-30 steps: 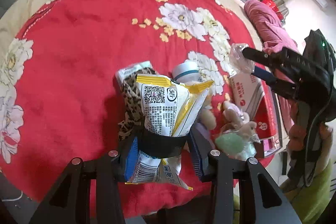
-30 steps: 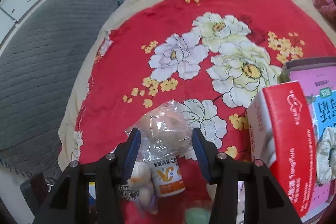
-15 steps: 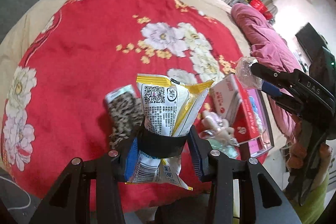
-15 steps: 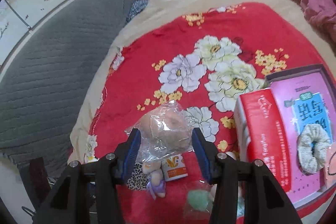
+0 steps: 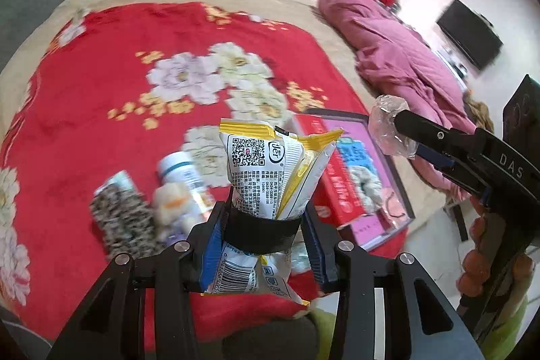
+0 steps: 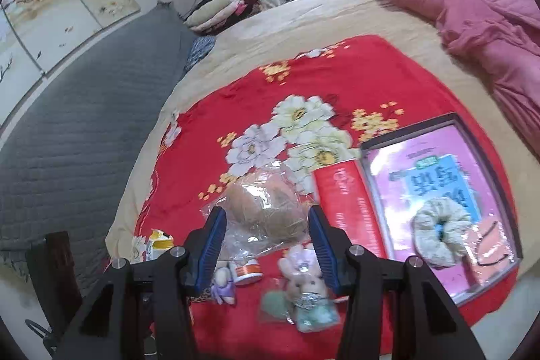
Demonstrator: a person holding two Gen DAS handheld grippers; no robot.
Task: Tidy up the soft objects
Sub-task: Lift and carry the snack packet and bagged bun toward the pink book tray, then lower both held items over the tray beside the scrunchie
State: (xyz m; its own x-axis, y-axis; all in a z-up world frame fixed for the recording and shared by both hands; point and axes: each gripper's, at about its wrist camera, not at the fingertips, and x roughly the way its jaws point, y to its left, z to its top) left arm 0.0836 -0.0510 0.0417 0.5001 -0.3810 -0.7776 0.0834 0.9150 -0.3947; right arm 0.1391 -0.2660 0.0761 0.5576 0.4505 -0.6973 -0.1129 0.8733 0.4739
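Left gripper (image 5: 261, 226) clamped on snack packet (image 5: 270, 171), frame centre. Right gripper (image 6: 265, 233) clamped on clear bag (image 6: 266, 208), lower centre.

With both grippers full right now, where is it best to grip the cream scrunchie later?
Probably on the near arc of the cream scrunchie, coming from above. It lies flat inside the pink box, so a side approach looks blocked by the wall, and one finger can enter its hole.

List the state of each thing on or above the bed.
Yellow-and-white snack packet: gripped by left gripper, lifted.
Clear-bagged brown bun: gripped by right gripper, lifted.
Pink lidless box: open, holding cream scrunchie.
White pill bottle: lying down.
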